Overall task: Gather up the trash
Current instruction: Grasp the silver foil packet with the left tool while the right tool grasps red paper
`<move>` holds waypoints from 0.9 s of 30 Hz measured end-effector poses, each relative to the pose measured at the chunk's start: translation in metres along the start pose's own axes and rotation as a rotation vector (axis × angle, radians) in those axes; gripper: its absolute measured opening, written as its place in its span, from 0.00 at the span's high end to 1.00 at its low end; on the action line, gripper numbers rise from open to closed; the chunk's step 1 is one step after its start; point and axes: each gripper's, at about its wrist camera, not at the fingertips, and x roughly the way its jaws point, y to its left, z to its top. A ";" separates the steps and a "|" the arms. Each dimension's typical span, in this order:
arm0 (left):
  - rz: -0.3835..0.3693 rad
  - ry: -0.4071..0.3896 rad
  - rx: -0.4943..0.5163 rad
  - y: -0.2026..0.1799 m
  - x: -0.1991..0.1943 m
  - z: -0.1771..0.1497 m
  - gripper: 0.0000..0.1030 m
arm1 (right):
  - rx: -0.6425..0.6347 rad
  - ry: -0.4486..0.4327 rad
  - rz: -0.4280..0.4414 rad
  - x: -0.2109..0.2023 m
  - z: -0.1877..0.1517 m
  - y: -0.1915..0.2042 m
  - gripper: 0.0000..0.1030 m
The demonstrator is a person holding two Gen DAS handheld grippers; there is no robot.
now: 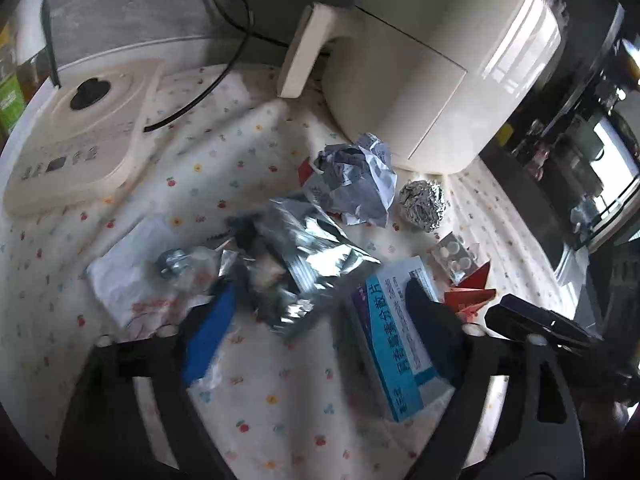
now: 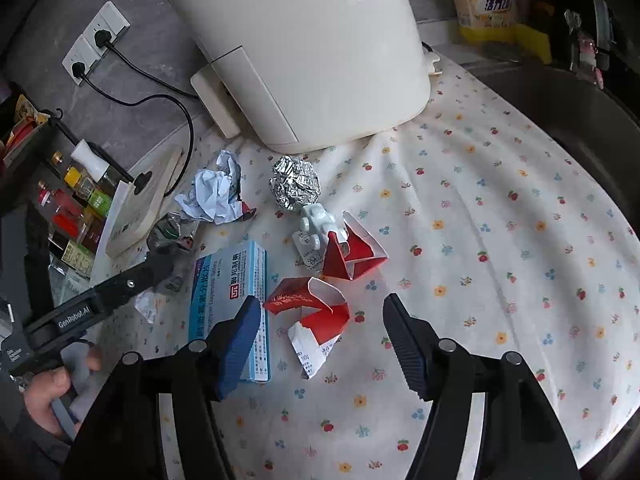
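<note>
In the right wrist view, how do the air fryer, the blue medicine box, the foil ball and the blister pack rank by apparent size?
1. air fryer
2. blue medicine box, though it lies nearer the camera
3. foil ball
4. blister pack, close to the ball, so this order is unsure

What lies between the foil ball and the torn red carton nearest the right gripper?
In the right wrist view, a white blister pack and a second red carton piece lie between the foil ball and the torn red carton.
</note>
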 end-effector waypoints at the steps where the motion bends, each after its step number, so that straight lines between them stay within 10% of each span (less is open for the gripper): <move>1: 0.002 0.002 0.005 -0.002 0.003 0.001 0.16 | 0.000 0.003 0.000 0.002 0.001 -0.001 0.38; 10: 0.050 0.007 -0.040 0.000 0.020 0.010 0.18 | 0.001 0.029 0.001 0.023 0.007 0.002 0.42; 14: 0.047 0.027 -0.028 -0.001 0.021 0.009 0.54 | 0.016 0.039 0.020 0.024 0.005 0.002 0.59; 27: -0.054 -0.068 0.017 -0.010 -0.035 -0.007 0.58 | 0.025 -0.028 -0.039 -0.019 -0.016 0.009 0.78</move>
